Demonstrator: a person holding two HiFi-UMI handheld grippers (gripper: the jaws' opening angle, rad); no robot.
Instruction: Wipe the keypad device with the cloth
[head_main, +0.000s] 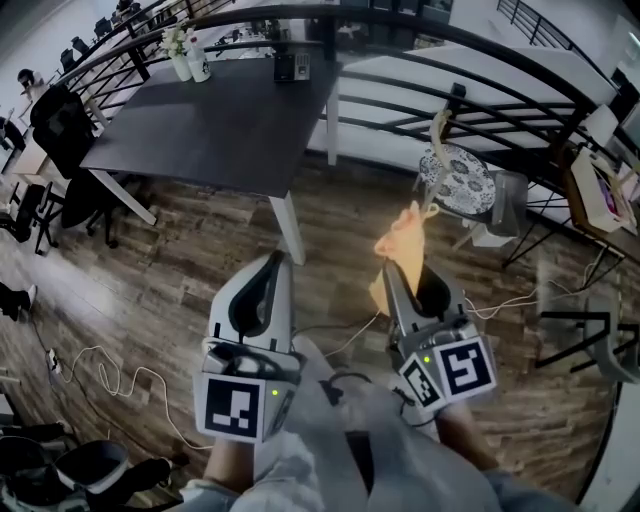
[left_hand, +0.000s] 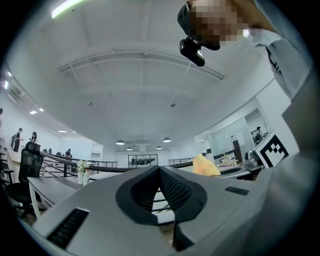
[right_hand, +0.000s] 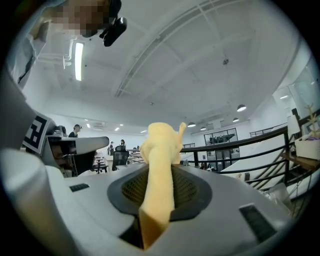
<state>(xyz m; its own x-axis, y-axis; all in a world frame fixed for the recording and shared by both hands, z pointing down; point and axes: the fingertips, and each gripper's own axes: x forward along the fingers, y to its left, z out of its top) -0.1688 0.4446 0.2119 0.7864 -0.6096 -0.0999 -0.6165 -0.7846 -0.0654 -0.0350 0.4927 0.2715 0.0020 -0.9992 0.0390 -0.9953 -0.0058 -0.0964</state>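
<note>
My right gripper is shut on a yellow-orange cloth, which sticks up past its tips. In the right gripper view the cloth is pinched between the jaws of the right gripper and points at the ceiling. My left gripper is shut with nothing in it; in its own view the left gripper has its jaws pressed together, with the cloth off to the right. A small dark device, probably the keypad, stands at the far edge of the dark table, well away from both grippers.
A vase of flowers stands on the table's far left corner. A black railing runs behind it. A round patterned stool is at the right, an office chair at the left, and cables lie on the wooden floor.
</note>
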